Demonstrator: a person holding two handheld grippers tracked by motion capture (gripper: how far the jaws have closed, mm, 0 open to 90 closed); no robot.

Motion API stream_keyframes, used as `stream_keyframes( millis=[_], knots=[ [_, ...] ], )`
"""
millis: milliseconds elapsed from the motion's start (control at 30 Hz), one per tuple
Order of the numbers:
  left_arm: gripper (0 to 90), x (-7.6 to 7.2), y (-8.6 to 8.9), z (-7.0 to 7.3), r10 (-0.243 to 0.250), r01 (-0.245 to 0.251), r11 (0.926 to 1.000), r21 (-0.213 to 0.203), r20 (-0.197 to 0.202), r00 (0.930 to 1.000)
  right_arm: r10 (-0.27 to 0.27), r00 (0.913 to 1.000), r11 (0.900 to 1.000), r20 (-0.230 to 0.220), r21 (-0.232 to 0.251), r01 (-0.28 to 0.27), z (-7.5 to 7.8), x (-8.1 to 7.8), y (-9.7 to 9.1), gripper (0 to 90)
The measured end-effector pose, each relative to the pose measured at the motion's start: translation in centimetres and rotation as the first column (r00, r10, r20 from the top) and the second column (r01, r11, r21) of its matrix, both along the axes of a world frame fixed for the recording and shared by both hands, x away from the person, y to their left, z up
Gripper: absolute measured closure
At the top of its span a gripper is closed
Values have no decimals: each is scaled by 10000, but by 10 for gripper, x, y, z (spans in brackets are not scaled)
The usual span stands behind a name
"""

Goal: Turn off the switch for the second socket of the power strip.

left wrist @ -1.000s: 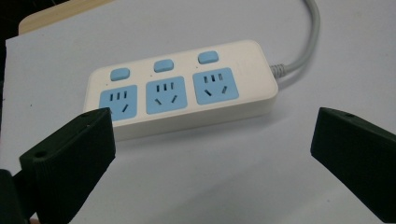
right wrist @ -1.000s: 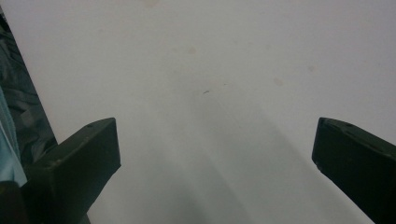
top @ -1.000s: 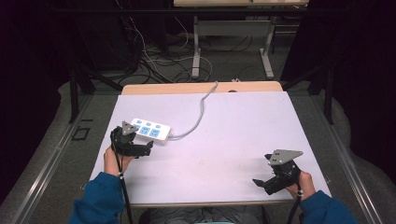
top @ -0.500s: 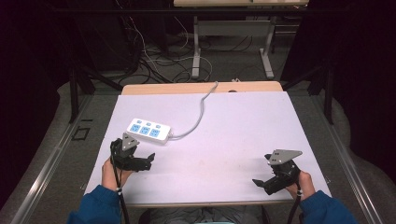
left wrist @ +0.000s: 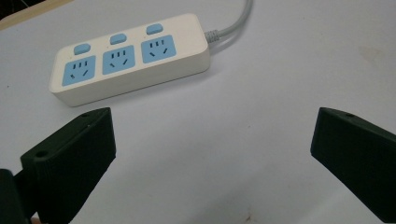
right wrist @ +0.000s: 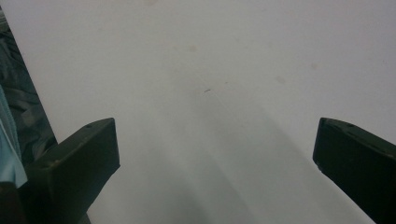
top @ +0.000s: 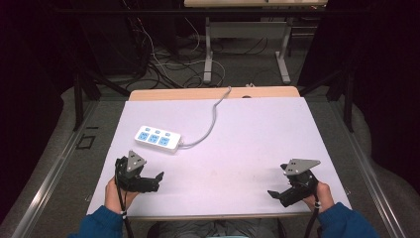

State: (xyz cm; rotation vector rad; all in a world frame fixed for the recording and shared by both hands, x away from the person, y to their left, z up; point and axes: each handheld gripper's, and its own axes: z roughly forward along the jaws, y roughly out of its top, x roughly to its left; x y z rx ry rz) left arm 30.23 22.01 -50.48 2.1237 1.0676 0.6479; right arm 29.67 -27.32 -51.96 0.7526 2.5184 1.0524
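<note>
power strip point(top: 157, 138) lies flat on the left half of the white table point(top: 247, 144), grey cable point(top: 210, 124) running off the far edge | left gripper point(top: 151, 181) near the front edge, just short of the strip, jaws spread, empty | right gripper point(top: 277, 194) front right, well apart, jaws spread, empty

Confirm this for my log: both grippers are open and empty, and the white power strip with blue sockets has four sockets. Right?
Not quite. The white power strip with blue sockets has three sockets, not four, as the left gripper view shows. The left gripper and right gripper are indeed open and empty.
</note>
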Motion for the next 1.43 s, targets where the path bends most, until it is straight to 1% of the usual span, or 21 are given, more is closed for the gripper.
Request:
stream_keyframes(
  millis=[100,267,367,433,467,500,567,633,667,700,733,767,967,1000,1033,1100,1133,1233,1367,1400,1433],
  knots=[
    [0,-5,1,-1,-16,16,10000,-43,33,10000,49,10000,10000,-33,3,-49,0,0,0,0],
    [0,-12,3,-2,-159,159,9999,36,19,9999,38,10000,10000,-41,6,-38,0,0,0,0],
    [0,-16,4,-2,-159,159,9999,-25,46,9999,42,9999,10000,-108,-2,-42,0,0,0,0],
    [0,-18,4,-2,-128,129,9998,-124,110,9999,31,10000,10000,-30,6,-31,0,0,0,0],
    [0,-19,4,-2,-178,178,9998,-67,96,9998,37,10000,10000,-31,5,-37,0,0,0,0],
    [0,-20,4,-3,-155,157,9998,-132,134,9998,42,10000,10000,-8,-10,-42,0,0,0,0],
    [0,-21,4,-3,-216,217,9997,-94,90,9997,41,10000,10000,-10,-16,-41,0,0,0,0],
    [0,-22,4,-3,-241,244,9996,-150,158,9996,-7,10000,10000,-50,-9,7,0,0,0,0],
    [0,-23,4,-3,-246,248,9995,-194,95,9997,-12,9999,10000,-112,-4,12,0,-1,1,0],
    [0,-24,4,-3,-234,237,9995,-191,134,9996,-66,10000,10000,-60,22,66,0,-1,1,0],
    [0,-24,4,-3,-293,295,9995,-130,140,9995,-18,10000,10000,-70,7,18,0,-1,0,0],
    [0,-25,4,-3,-331,333,9993,-168,80,9994,40,10000,10000,-44,-23,-40,0,0,0,0],
    [0,-27,3,-5,-284,289,9992,-290,176,9994,66,10000,10000,-51,-53,-66,0,0,0,0],
    [0,-27,3,-5,-244,252,9989,-404,201,9995,58,10000,10000,-40,-41,-59,0,0,0,0],
    [0,-28,3,-6,-320,325,9988,-371,154,9994,-27,10000,10000,-68,-2,27,0,-1,1,0],
    [0,-28,2,-7,-375,380,9988,-317,156,9992,-27,10000,10000,-65,-12,27,0,-1,1,0],
    [0,-28,2,-6,-405,408,9988,-281,95,9991,-27,10000,10000,-65,-10,27,0,-1,1,0],
    [0,-27,1,-7,-437,440,9985,-326,98,9990,-31,10000,10000,-64,-18,31,0,-1,1,0],
    [0,-26,2,-8,-487,487,9983,-314,7,9988,-10,10000,10000,-62,-21,9,0,-1,1,0],
    [0,-26,2,-7,-486,483,9983,-320,-71,9988,8,10000,10000,-21,-36,-8,0,-1,0,0],
    [0,-26,1,-8,-488,486,9983,-325,-50,9988,44,10000,10000,5,-39,-44,0,0,0,0]
  ],
)
